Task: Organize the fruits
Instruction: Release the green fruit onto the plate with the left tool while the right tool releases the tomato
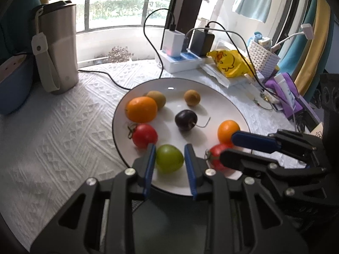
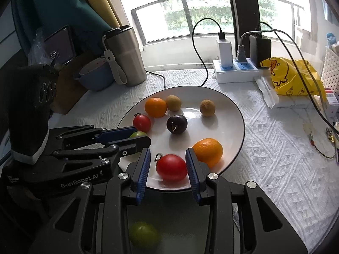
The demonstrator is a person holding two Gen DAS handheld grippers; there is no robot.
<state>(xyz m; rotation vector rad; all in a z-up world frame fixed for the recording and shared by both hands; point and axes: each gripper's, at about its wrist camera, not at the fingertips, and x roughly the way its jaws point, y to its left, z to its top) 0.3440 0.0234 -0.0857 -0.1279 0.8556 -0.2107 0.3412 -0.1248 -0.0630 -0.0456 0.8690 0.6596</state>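
Item one — our left gripper [image 1: 169, 148], blue-padded fingers [image 1: 149, 163] set on either side of a green fruit [image 1: 169, 158] at the near rim of the white plate [image 1: 211, 84]. The left pad touches the fruit; a narrow gap shows at the right pad, so we record the fingers as just loosened around it, not pinching.

Item two — our right gripper [image 2: 168, 163], fingers [image 2: 191, 169] flanking a red tomato [image 2: 171, 167] on the plate's near edge. The right pad touches the tomato; the left pad stands a little apart. We cannot tell whether it is gripped or merely bracketed.

Also on the plate, working outward:
- a small orange [image 2: 208, 151] just beside the right gripper's outer finger;
- a second red tomato [image 1: 144, 135] with its green stalk, just beyond the green fruit;
- a dark plum [image 1: 186, 120] with a thin stem, near the centre;
- a larger orange [image 1: 142, 109] at the far left, touching a brown fruit [image 1: 156, 99] behind it;
- another brown fruit [image 1: 192, 97], alone at the far side.

The plate rests on a white patterned cloth [image 1: 63, 137] covering the table. Beyond it: a steel tumbler [image 1: 59, 48] with a strap, a blue bowl [image 2: 95, 76], a power strip [image 2: 235, 72] with chargers and cables, a yellow duck-print bag [image 2: 290, 76], and a white basket [image 1: 262, 58].
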